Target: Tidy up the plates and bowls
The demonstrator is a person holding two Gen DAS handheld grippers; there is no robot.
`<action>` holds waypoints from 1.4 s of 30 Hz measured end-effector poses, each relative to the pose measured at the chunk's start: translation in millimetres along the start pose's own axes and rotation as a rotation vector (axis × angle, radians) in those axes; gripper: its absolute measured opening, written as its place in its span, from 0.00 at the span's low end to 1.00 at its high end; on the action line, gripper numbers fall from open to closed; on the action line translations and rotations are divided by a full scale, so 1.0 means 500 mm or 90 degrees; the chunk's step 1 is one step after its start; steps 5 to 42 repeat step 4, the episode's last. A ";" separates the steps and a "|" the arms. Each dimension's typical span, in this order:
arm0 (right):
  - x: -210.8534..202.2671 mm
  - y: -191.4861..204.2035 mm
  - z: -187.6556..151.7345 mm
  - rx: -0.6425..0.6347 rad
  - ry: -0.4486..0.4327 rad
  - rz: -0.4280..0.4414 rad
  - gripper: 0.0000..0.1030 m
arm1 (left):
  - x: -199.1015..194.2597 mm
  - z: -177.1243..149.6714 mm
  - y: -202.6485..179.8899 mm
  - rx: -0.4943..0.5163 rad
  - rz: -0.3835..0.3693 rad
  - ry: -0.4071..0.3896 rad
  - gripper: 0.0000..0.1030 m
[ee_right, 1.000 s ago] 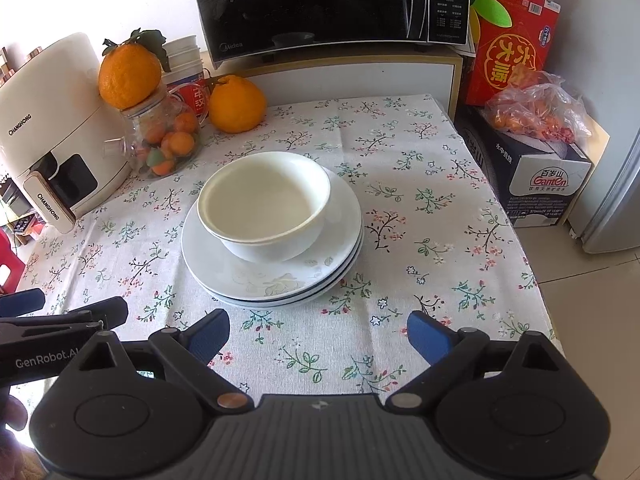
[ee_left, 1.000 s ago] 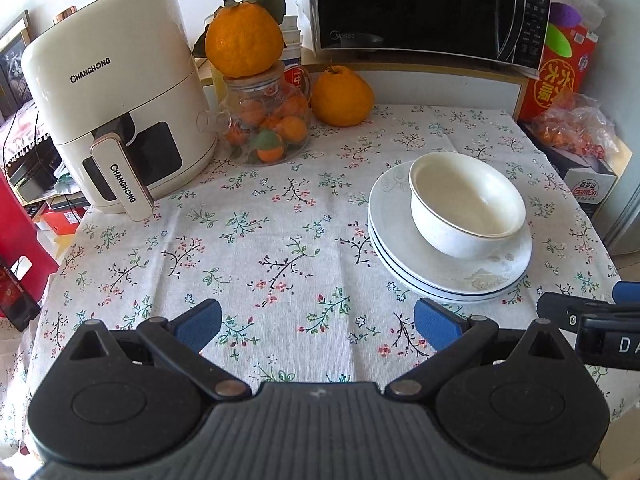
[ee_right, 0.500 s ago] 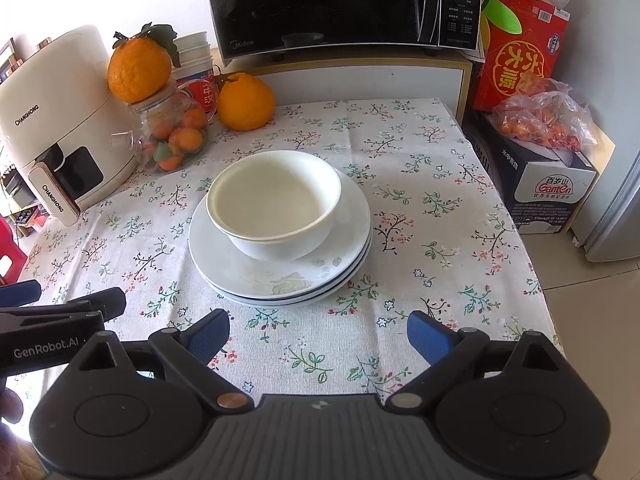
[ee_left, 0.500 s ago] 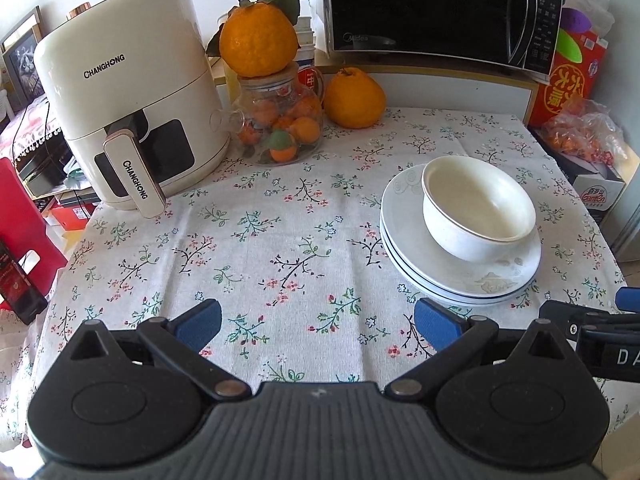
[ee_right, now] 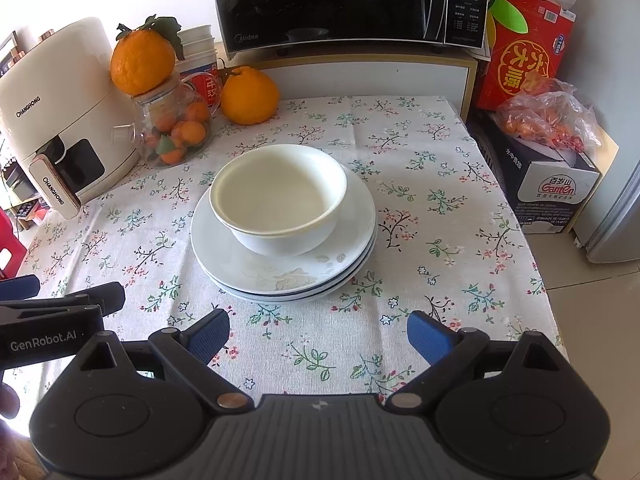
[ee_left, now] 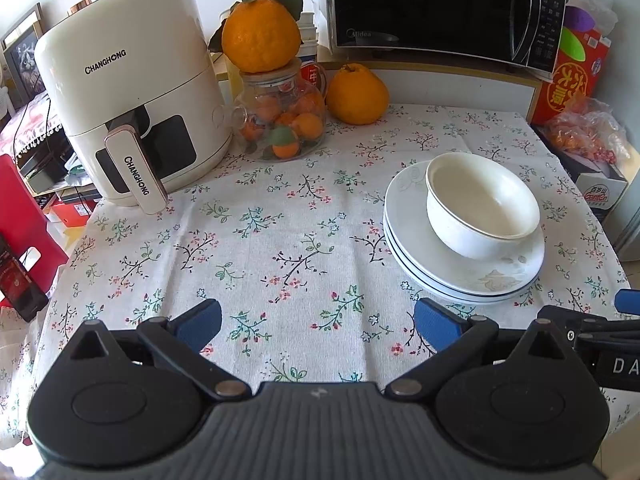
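A white bowl point(ee_right: 280, 204) point(ee_left: 482, 210), possibly two nested, sits on a stack of white blue-rimmed plates point(ee_right: 280, 276) point(ee_left: 452, 276) on the floral tablecloth. My right gripper point(ee_right: 318, 334) is open and empty, a short way in front of the stack and above the cloth. My left gripper point(ee_left: 318, 324) is open and empty too, over bare cloth left of the plates. Each gripper shows at the edge of the other's view.
A cream air fryer point(ee_left: 128, 120) stands at the back left beside a glass jar of small oranges point(ee_left: 280, 120) topped by a large orange; another orange point(ee_left: 358, 94) is nearby. A microwave point(ee_right: 352, 4) sits behind. Boxes and a fruit bag point(ee_right: 548, 120) stand right.
Both grippers have drifted slightly forward and right, so the stack looks a little nearer. Bowl and plates have not moved; both grippers stay open.
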State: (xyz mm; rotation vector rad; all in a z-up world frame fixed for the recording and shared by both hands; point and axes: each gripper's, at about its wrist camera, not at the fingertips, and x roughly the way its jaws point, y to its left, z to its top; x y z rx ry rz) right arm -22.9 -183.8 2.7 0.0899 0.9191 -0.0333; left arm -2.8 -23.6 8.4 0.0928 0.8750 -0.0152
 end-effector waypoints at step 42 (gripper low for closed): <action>0.001 0.002 -0.002 -0.003 0.001 0.001 0.90 | 0.005 -0.001 -0.001 0.005 -0.001 0.004 1.00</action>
